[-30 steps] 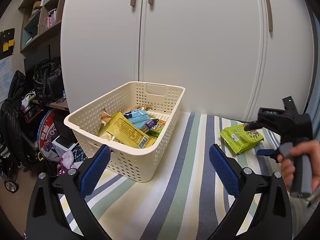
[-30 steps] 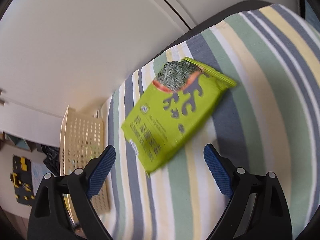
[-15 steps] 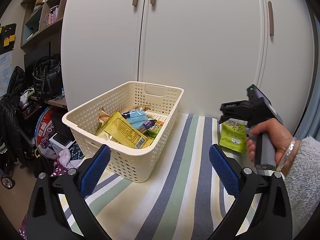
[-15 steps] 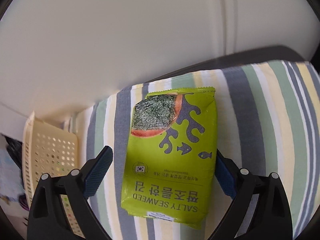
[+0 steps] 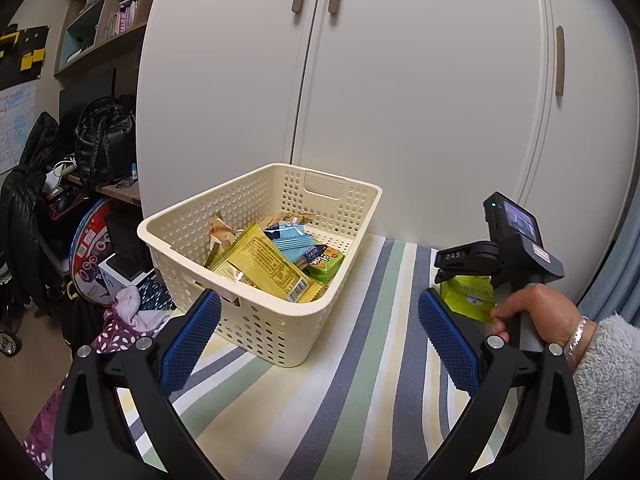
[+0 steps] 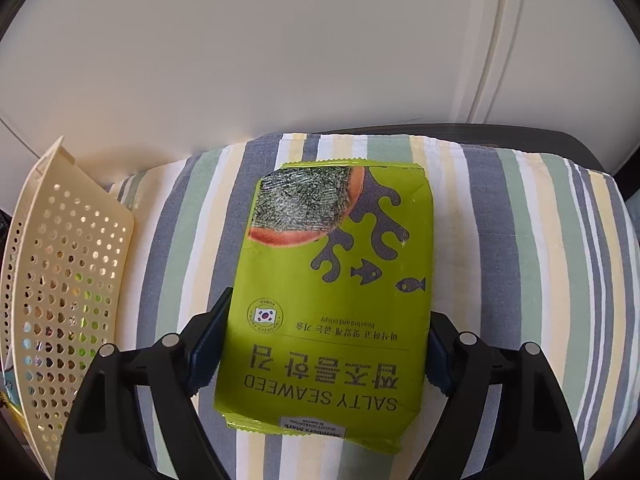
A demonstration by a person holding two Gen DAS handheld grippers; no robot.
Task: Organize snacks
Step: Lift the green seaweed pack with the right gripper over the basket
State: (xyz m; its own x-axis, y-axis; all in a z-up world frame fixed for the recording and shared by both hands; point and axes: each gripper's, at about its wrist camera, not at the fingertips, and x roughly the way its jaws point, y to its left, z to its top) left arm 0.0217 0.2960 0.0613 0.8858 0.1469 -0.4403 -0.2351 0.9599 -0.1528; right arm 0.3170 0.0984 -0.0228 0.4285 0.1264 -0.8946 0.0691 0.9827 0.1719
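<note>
A green salty-seaweed pack lies flat on the striped cloth. My right gripper is open and low over it, one blue pad at each long edge of the pack's near half. In the left wrist view the pack peeks out under the right gripper, which a hand holds. A cream perforated basket holds a yellow pack, a blue pack and a green one. My left gripper hangs open just before the basket's near corner.
White wardrobe doors stand right behind the cloth. The basket wall lies left of the seaweed pack. Off the cloth's left edge are a black backpack, shelves and floor clutter. A fuzzy sleeve fills the right.
The right gripper swung square to the seaweed pack and came down over it until its fingers straddle it. The left gripper edged a little nearer the basket.
</note>
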